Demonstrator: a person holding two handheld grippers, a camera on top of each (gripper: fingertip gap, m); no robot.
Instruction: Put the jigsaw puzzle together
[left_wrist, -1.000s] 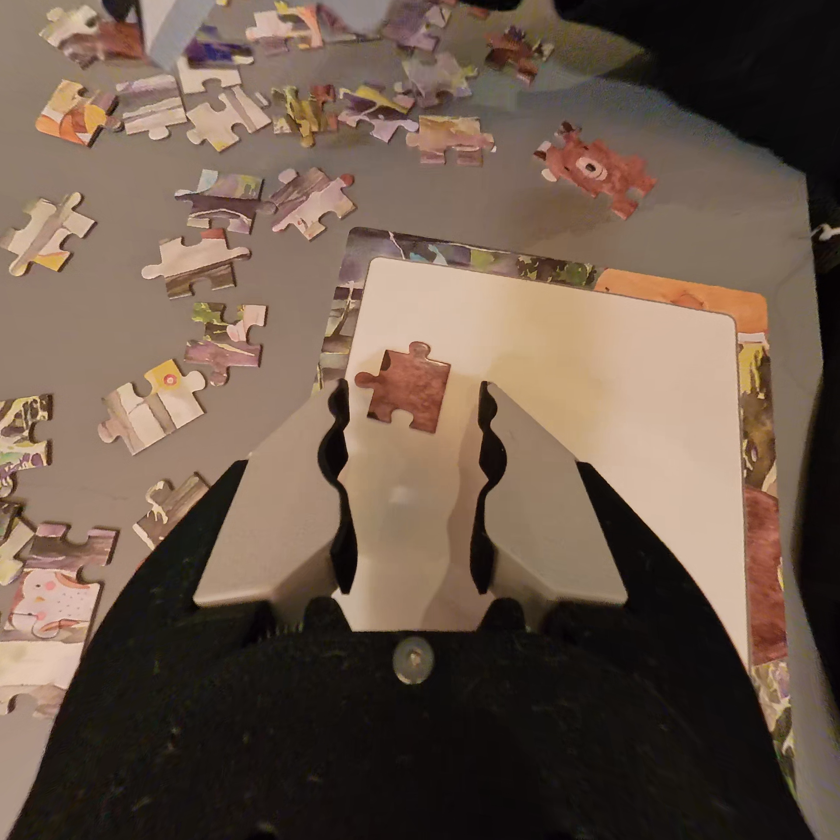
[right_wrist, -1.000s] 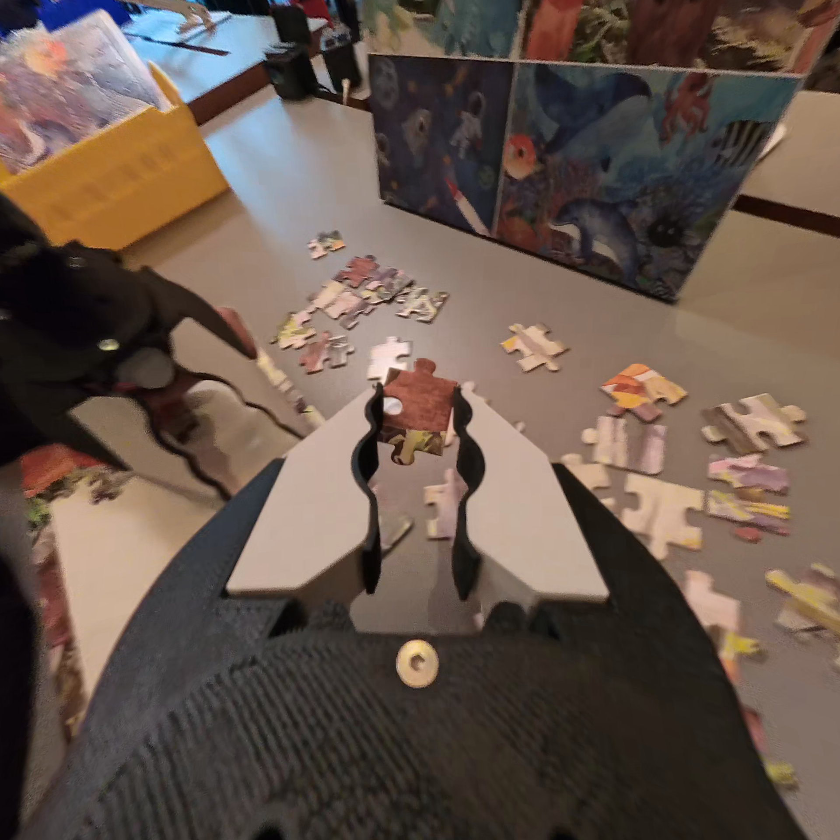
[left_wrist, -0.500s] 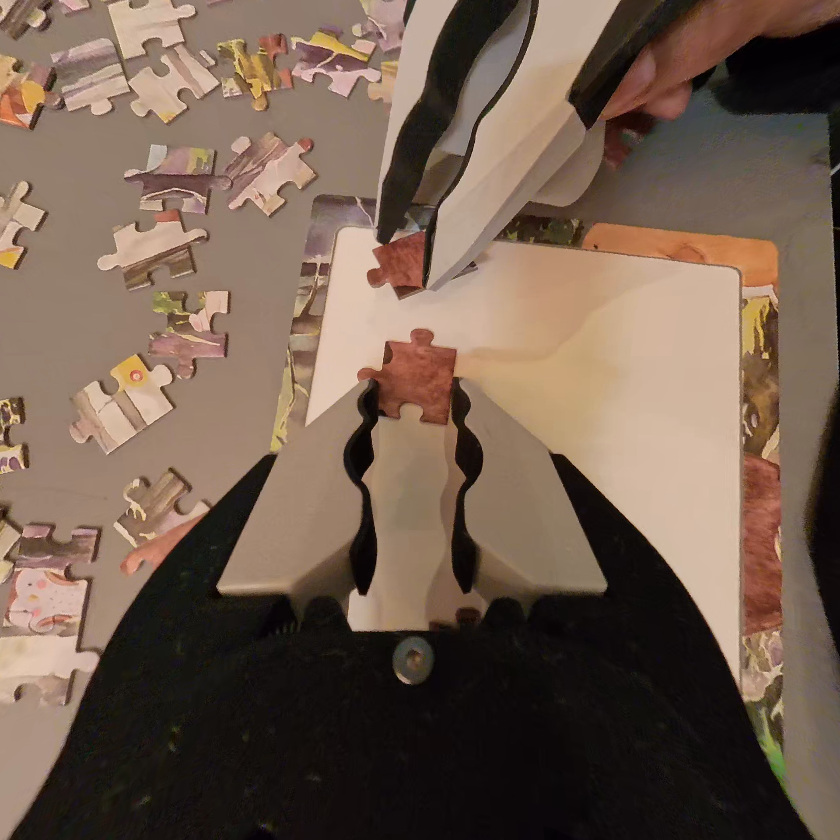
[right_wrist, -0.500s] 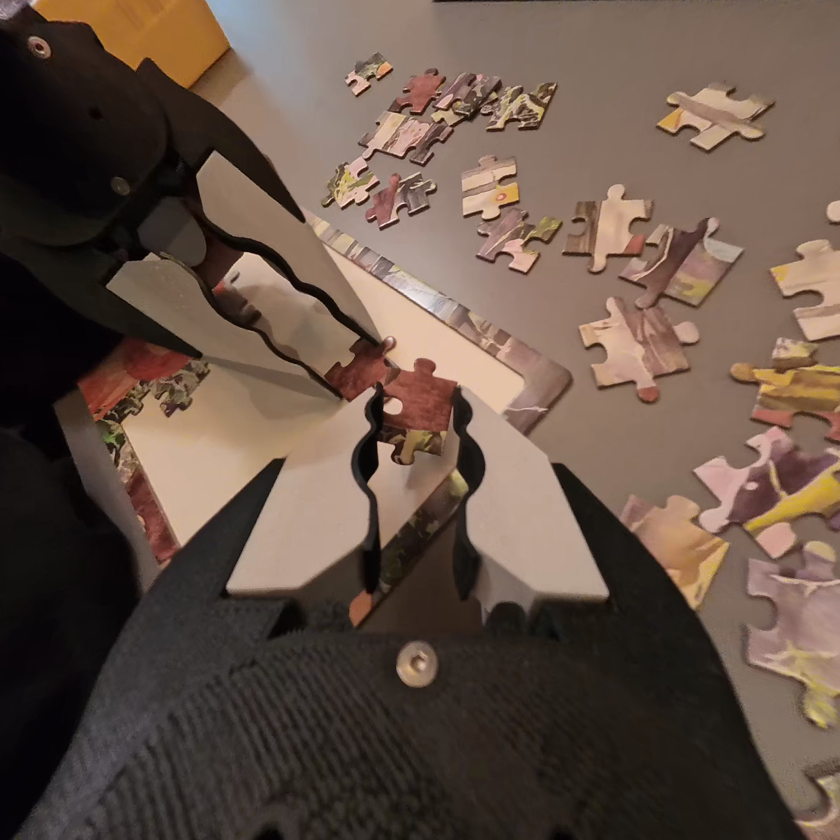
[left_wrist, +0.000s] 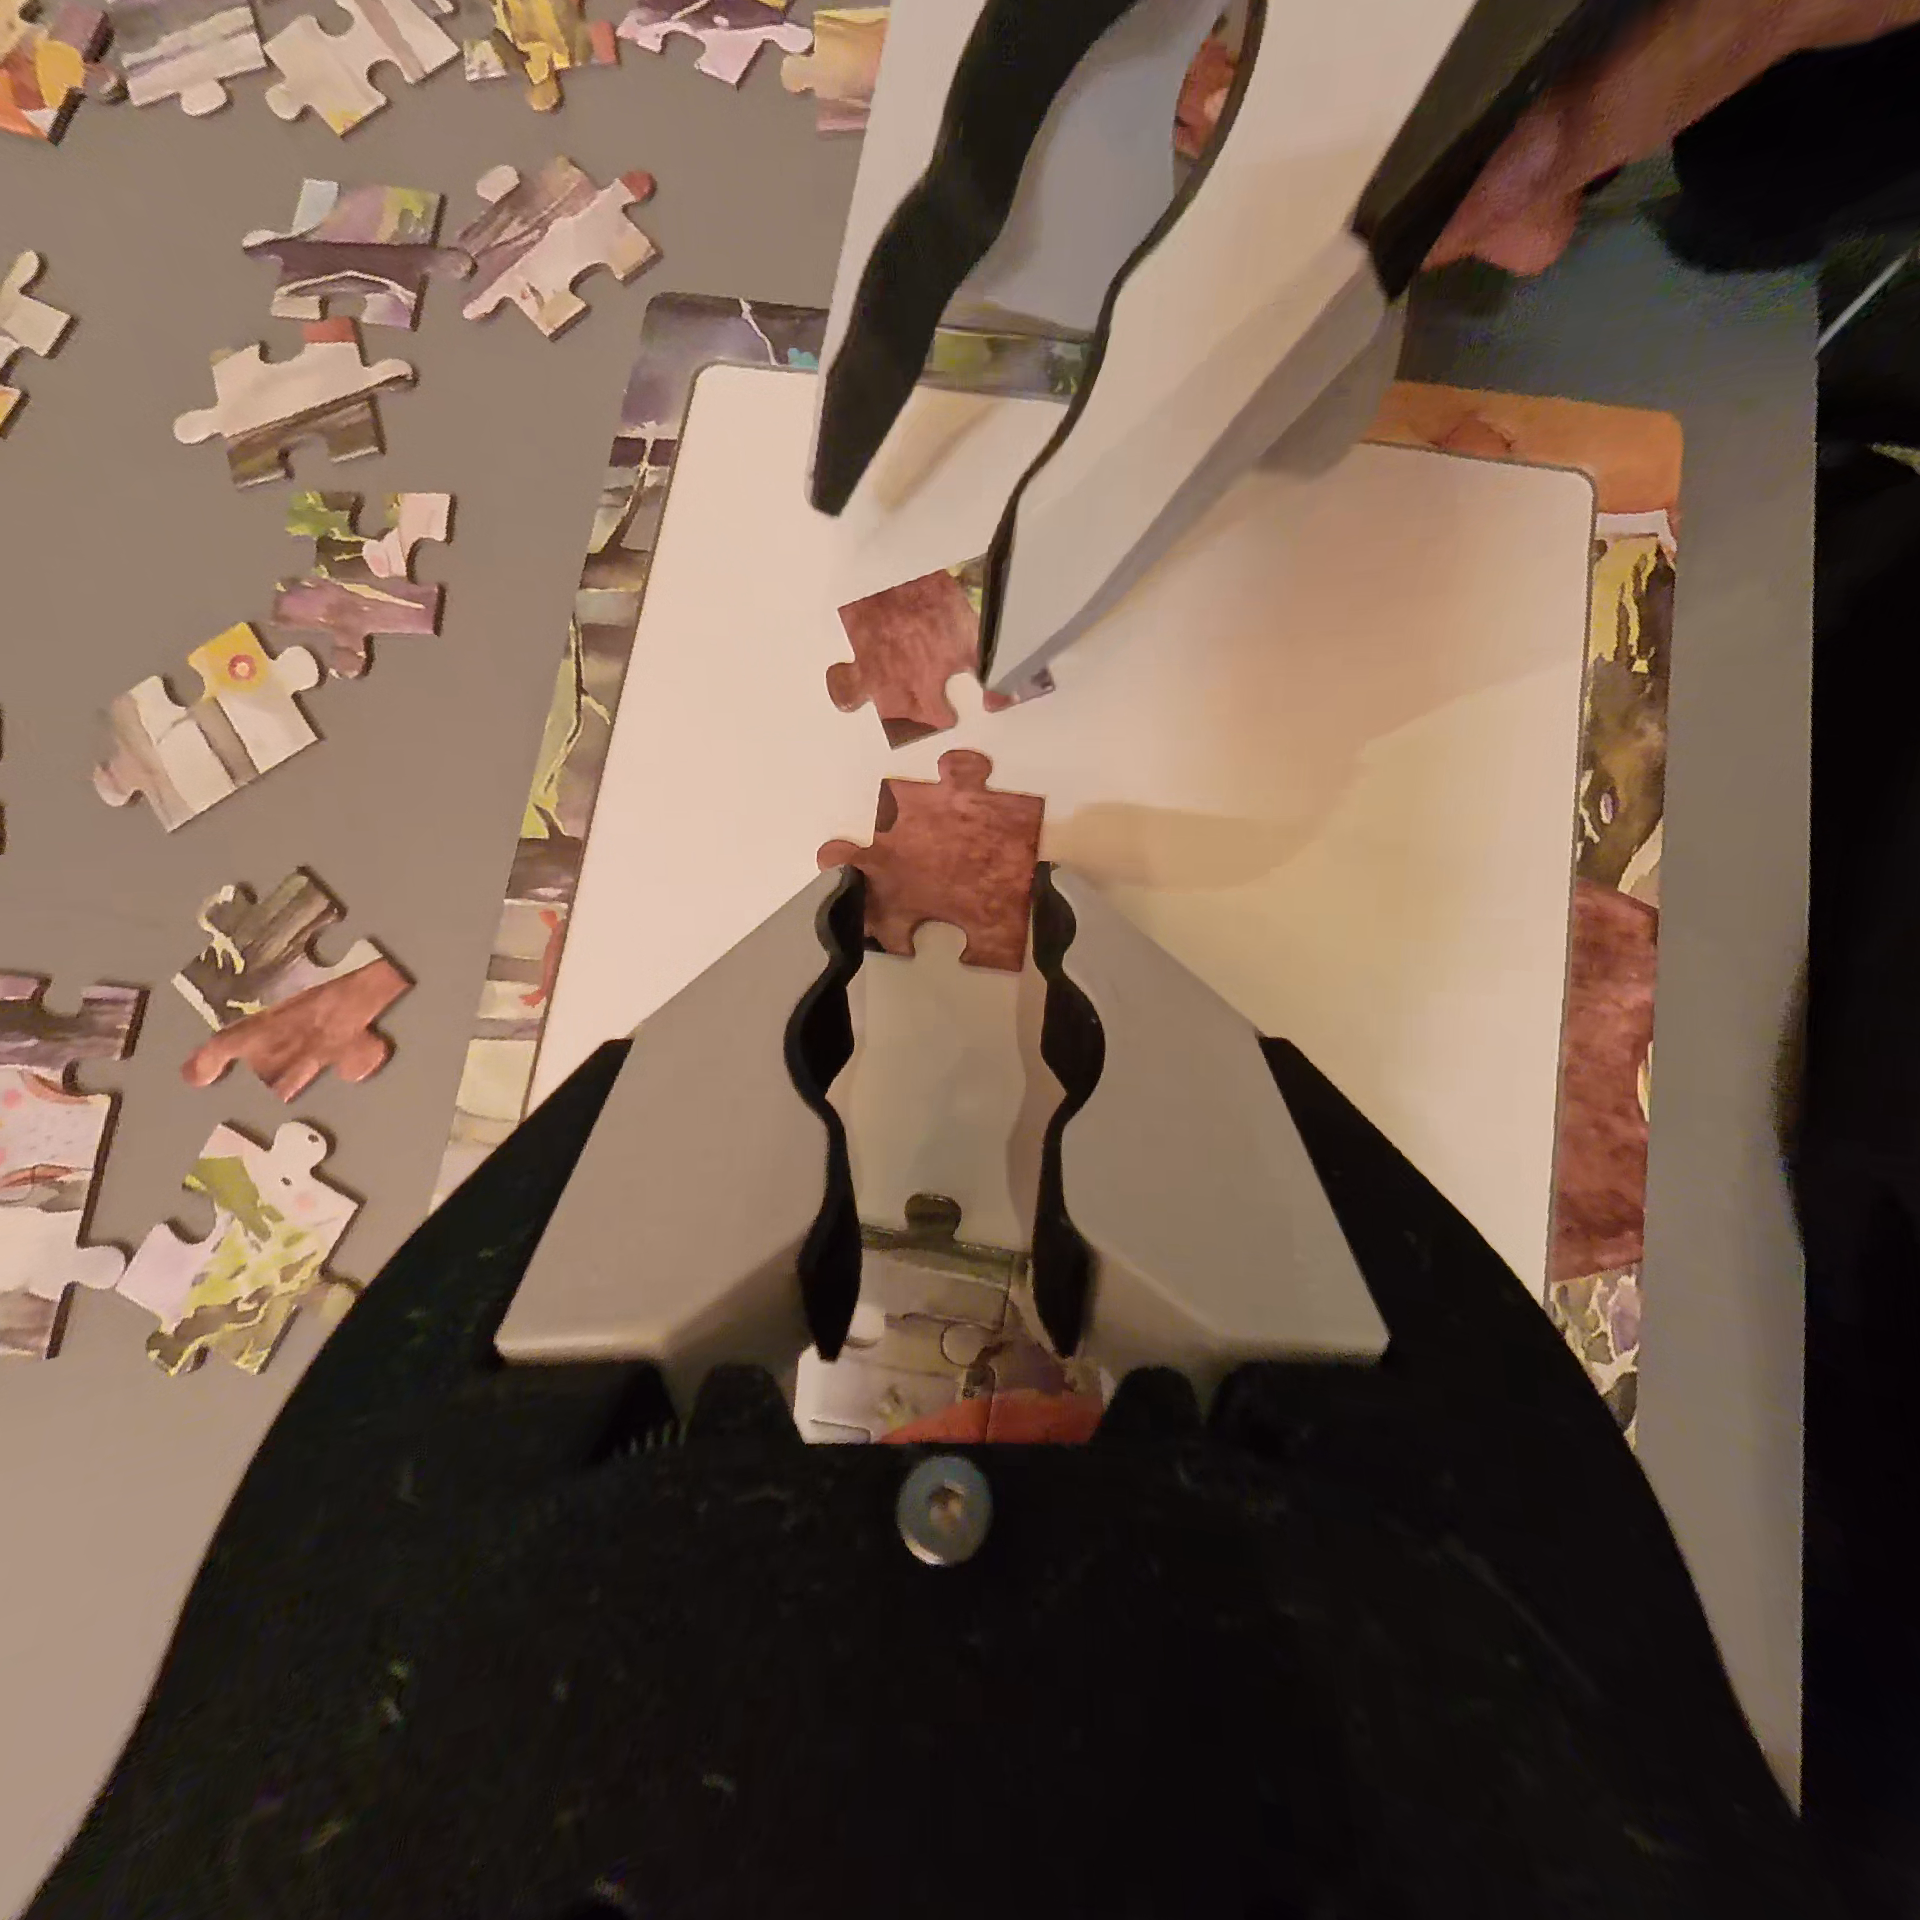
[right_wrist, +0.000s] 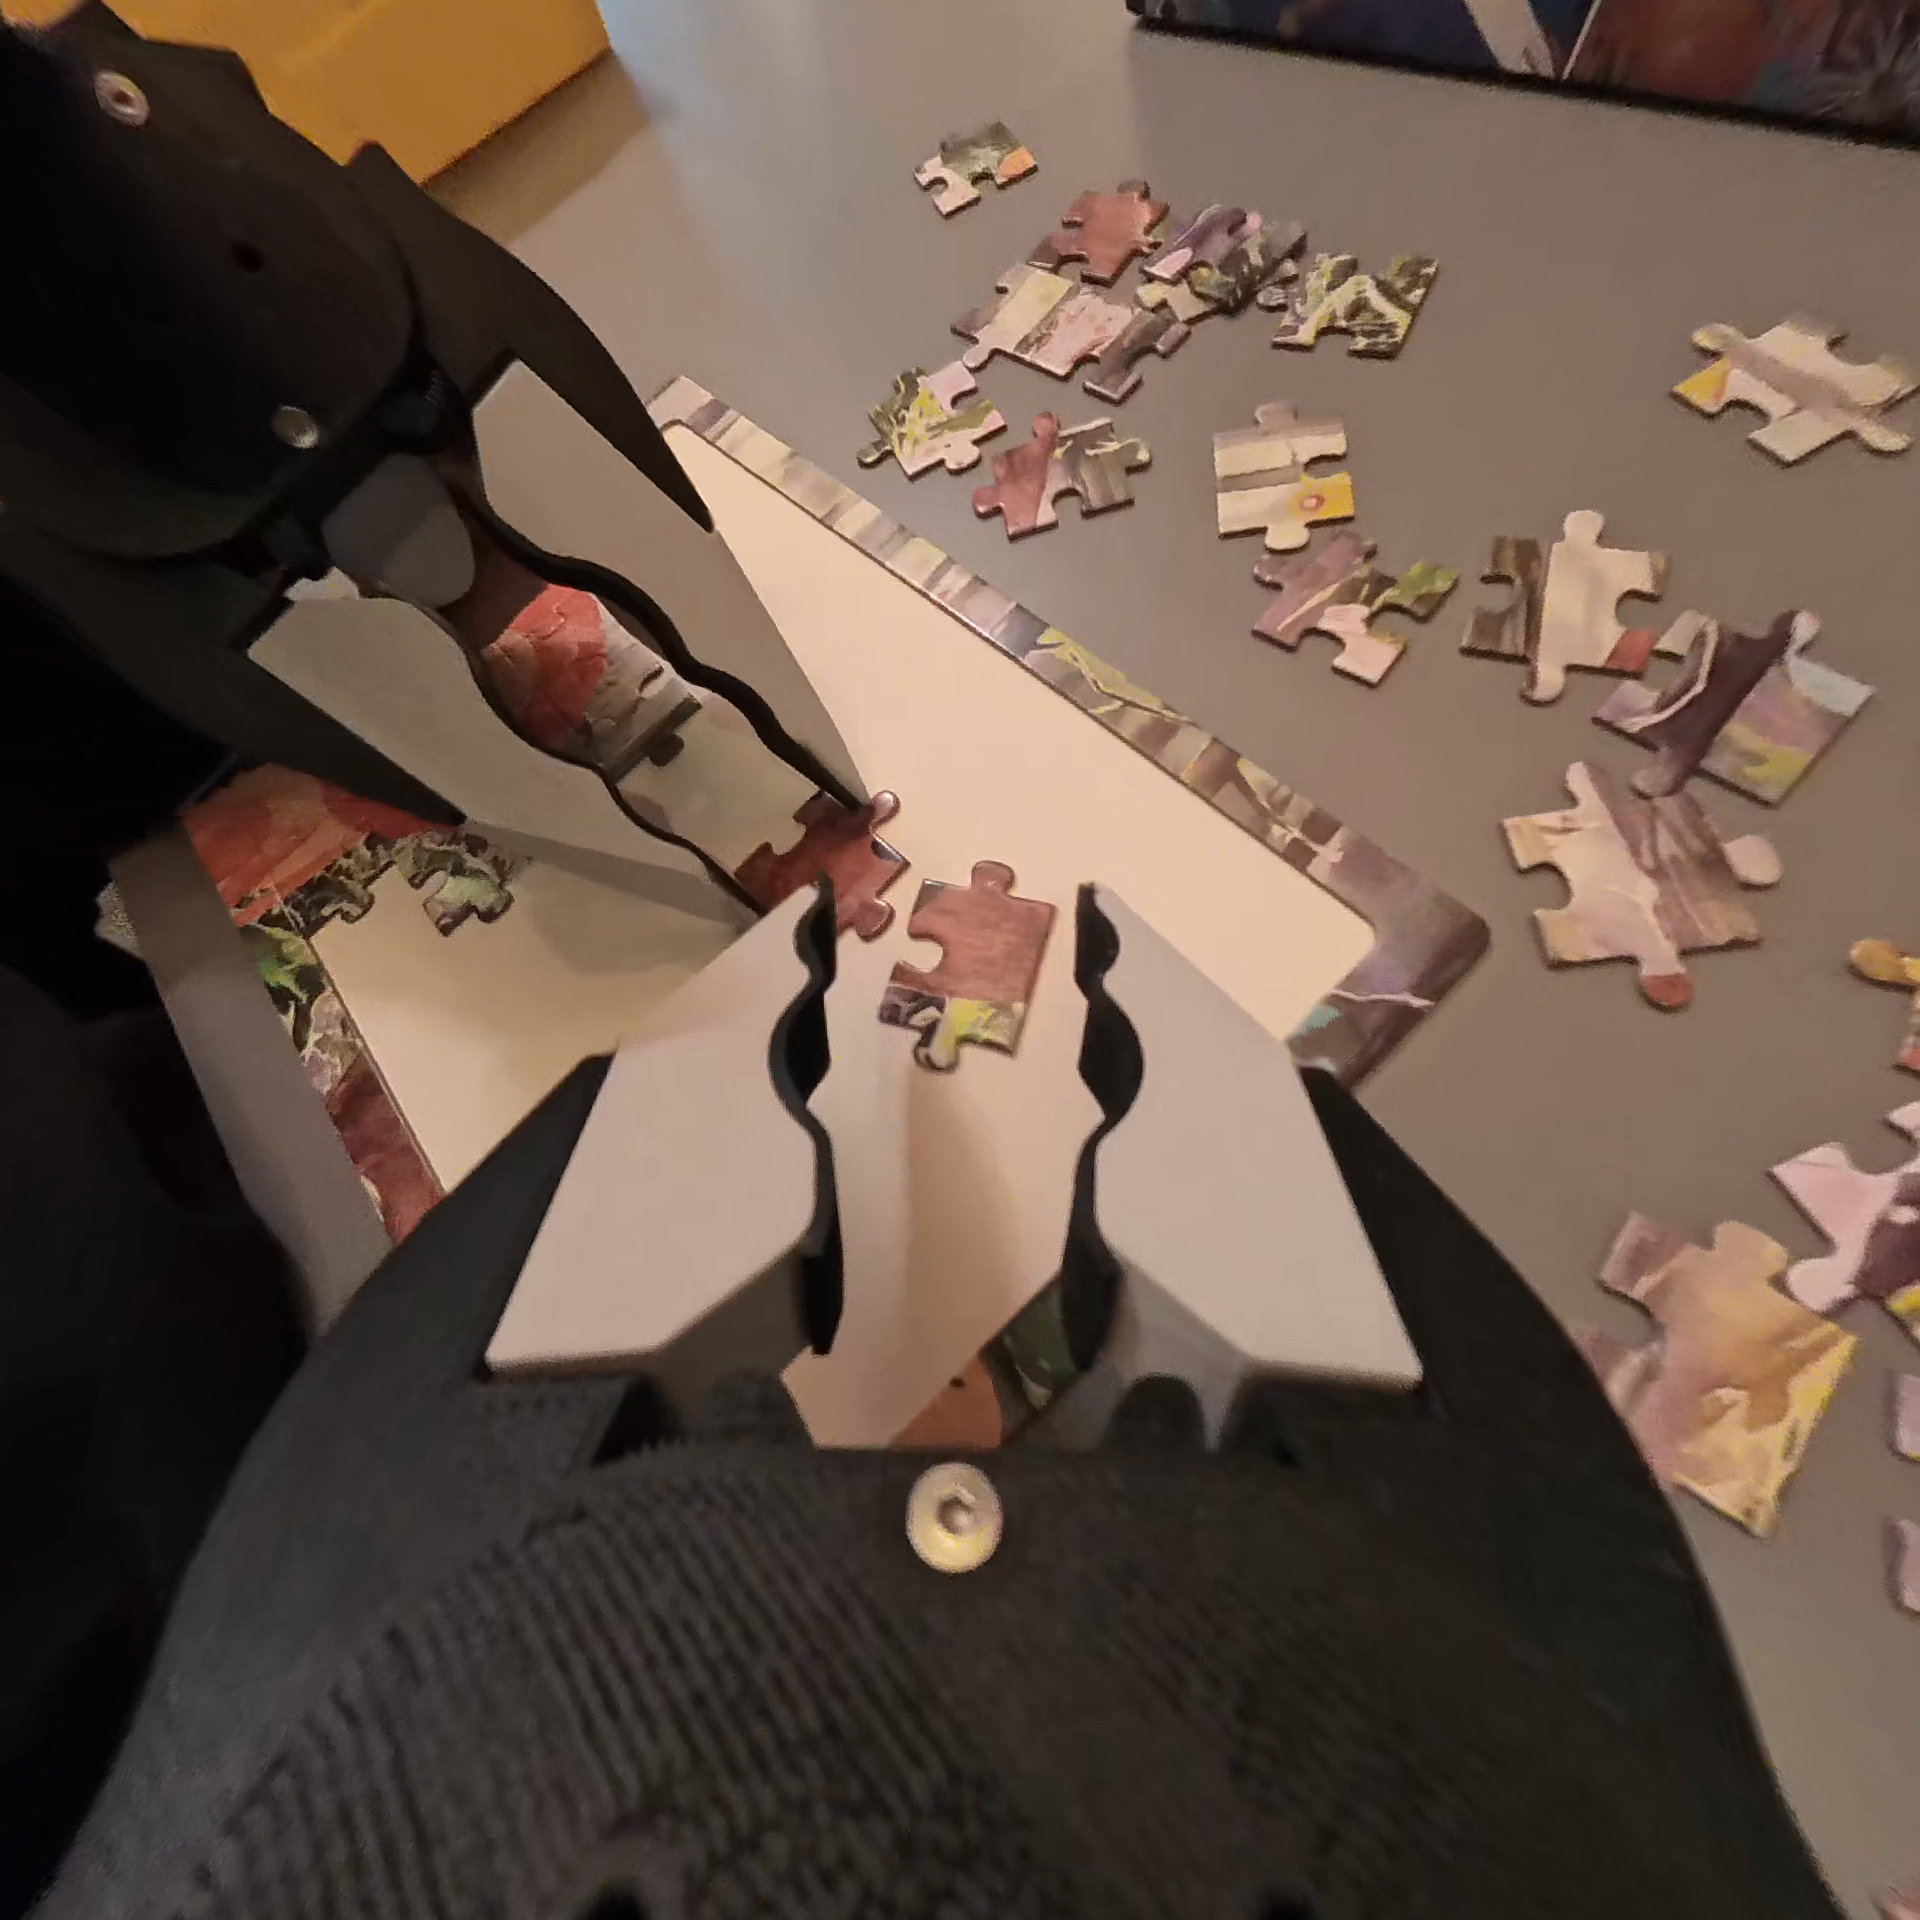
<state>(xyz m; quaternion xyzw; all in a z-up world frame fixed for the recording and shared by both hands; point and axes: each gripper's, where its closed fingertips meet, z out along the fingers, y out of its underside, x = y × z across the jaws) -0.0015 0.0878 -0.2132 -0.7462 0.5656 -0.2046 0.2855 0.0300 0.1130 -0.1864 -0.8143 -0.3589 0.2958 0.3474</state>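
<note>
A white puzzle tray (left_wrist: 1299, 727) with a printed frame lies on the grey table; it also shows in the right wrist view (right_wrist: 1039, 748). My left gripper (left_wrist: 943, 883) is shut on a brown piece (left_wrist: 956, 862) and holds it flat on the tray. My right gripper (right_wrist: 951, 904) is open. A brown piece with a green and yellow end (right_wrist: 971, 956) lies loose on the tray between its fingers. In the left wrist view that piece (left_wrist: 904, 665) lies just beyond the held one, apart from it, with the right gripper (left_wrist: 920, 592) over it. The left gripper (right_wrist: 805, 847) also shows in the right wrist view.
Several loose pieces (left_wrist: 301, 384) are scattered on the table left of the tray, and they show in the right wrist view (right_wrist: 1278, 478). Some joined pieces (left_wrist: 935, 1330) sit at the tray's near edge. A yellow box (right_wrist: 436, 62) stands far left. A hand (left_wrist: 1507, 208) holds the right gripper. The grippers' ends are close to 5 centimetres from one another.
The right gripper came down over the tray, opened and let go of its brown and green piece. The left gripper closed on the brown piece and kept it on the tray.
</note>
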